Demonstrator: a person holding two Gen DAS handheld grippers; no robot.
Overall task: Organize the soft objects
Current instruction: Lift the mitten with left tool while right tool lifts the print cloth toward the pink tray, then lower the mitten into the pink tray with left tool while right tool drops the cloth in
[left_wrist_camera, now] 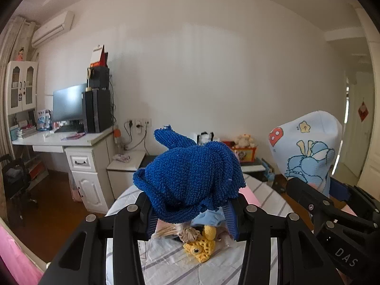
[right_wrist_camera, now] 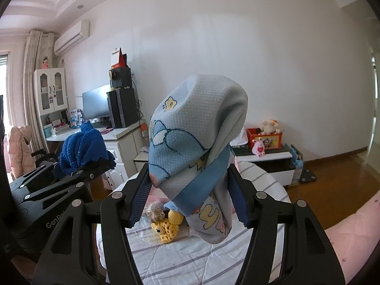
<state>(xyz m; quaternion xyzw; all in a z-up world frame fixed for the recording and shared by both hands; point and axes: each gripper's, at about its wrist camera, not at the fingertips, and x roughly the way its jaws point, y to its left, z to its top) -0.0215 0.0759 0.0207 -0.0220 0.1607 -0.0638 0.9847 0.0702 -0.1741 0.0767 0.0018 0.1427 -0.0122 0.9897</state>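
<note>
With each cloth raised clear of the bed, the step in hand looks like the carrying stage: two soft things lifted, neither set down yet. The blue knitted cloth is bunched between the fingers of the left tool, which is clenched on it. The pale printed towel is pinched by the right tool, its bulk billowing above the fingers and a tail drooping below. Under both, a yellow crocheted toy and a beige scrunchie lie on the striped bed cover, apparently still unsorted. The next move probably calls for lowering each cloth to its place without dragging over the toy, then letting go. Both tools sit side by side, near each other, pointing forward and roughly level toward the far wall.
</note>
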